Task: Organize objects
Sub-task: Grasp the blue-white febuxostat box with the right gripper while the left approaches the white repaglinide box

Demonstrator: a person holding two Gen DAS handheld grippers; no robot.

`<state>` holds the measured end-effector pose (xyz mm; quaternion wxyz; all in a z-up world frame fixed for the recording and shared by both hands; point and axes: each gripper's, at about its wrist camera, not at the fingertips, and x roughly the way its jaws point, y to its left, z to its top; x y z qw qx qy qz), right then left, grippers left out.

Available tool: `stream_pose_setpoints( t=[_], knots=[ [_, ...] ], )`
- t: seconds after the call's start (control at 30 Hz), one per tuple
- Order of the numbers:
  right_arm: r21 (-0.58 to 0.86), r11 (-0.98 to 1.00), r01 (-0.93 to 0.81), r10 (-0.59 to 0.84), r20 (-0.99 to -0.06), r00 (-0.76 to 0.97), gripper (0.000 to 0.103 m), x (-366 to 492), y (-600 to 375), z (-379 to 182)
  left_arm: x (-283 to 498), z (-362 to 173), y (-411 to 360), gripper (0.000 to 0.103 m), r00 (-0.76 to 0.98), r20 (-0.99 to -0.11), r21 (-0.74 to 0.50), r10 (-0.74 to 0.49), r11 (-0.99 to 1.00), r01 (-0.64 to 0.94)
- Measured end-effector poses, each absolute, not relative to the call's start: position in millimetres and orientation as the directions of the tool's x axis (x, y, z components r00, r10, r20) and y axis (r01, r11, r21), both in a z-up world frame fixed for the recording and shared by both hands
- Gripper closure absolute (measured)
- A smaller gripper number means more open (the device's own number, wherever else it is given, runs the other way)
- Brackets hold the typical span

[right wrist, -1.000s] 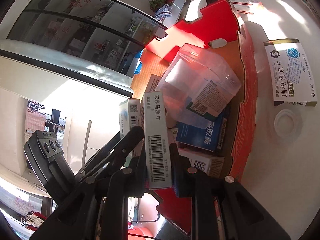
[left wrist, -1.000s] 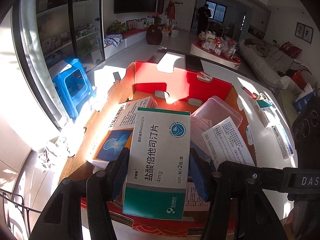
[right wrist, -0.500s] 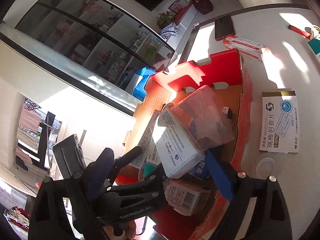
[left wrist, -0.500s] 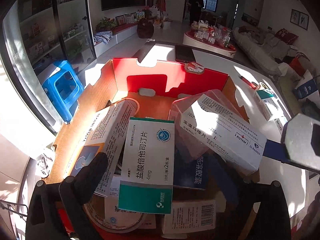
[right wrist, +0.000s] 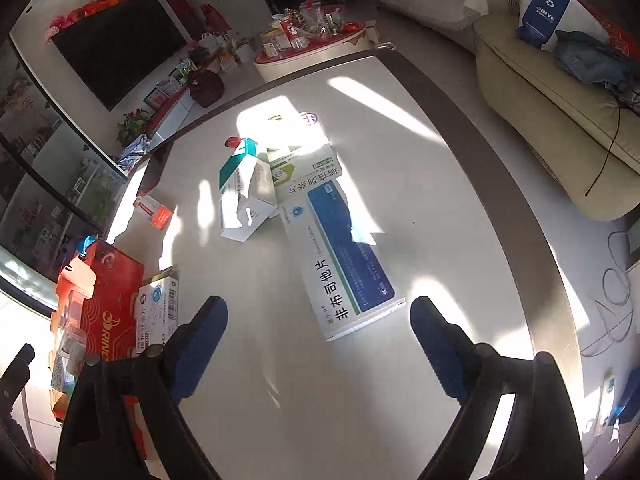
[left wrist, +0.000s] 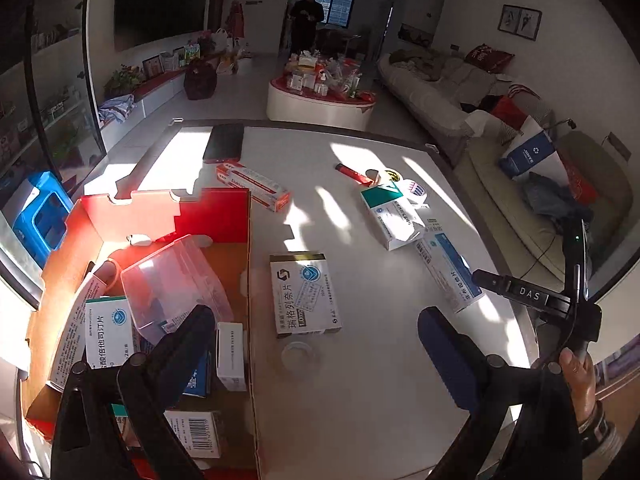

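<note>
Both grippers empty, jaws spread wide. My left gripper [left wrist: 316, 356] hangs over bench [left wrist: 360, 400]; white medicine box [left wrist: 305, 295] just ahead between its fingers, red carton [left wrist: 160, 216] of sorted boxes to its left. My right gripper [right wrist: 318, 344] faces long blue-white box [right wrist: 340, 264], likely next pick since it lies loose outside carton.

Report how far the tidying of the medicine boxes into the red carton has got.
Done: the red carton already holds several medicine boxes and a clear plastic container. In hand: nothing; the left gripper and right gripper are both open and empty. Left: the white table still carries the gold-edged box, the blue-striped box, the green-topped box, the red-ended long box and small items.
</note>
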<state>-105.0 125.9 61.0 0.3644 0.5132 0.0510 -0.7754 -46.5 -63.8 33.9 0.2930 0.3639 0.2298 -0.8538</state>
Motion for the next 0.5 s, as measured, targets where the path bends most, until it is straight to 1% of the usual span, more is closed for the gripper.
stream_pose_setpoints(
  t=[0.13,0.23,0.27,0.3,0.37,0.4,0.5],
  knots=[
    [0.203,-0.724,0.660,-0.428,-0.881,-0.199,0.011,-122,104,28,-90,17,-49,0.000,-0.529,-0.795,-0.152,-0.297,-0.747,0.647],
    [0.137,-0.696,0.705,-0.380,-0.903,-0.200,0.010,-124,85,10,-116,4,-43,0.000,-0.478,-0.820,-0.085,-0.315,-0.759,0.645],
    [0.103,-0.691,0.715,-0.368,-0.902,-0.226,0.011,-122,81,8,-123,0,-44,0.000,-0.462,-0.825,-0.062,-0.326,-0.760,0.647],
    [0.075,-0.681,0.729,-0.362,-0.900,-0.245,0.015,-119,78,8,-128,-5,-45,0.000,-0.443,-0.830,-0.041,-0.338,-0.756,0.654],
    [0.002,-0.662,0.750,-0.335,-0.895,-0.293,0.036,-112,73,9,-139,-15,-50,0.000,-0.404,-0.846,-0.016,-0.347,-0.742,0.670],
    [-0.027,-0.651,0.759,-0.324,-0.894,-0.309,0.040,-109,72,10,-143,-21,-53,0.000,-0.386,-0.853,-0.005,-0.351,-0.734,0.679],
    [0.010,-0.638,0.770,-0.358,-0.889,-0.285,0.042,-108,83,9,-157,-39,-59,0.000,-0.301,-0.870,0.074,-0.391,-0.707,0.704]
  ],
)
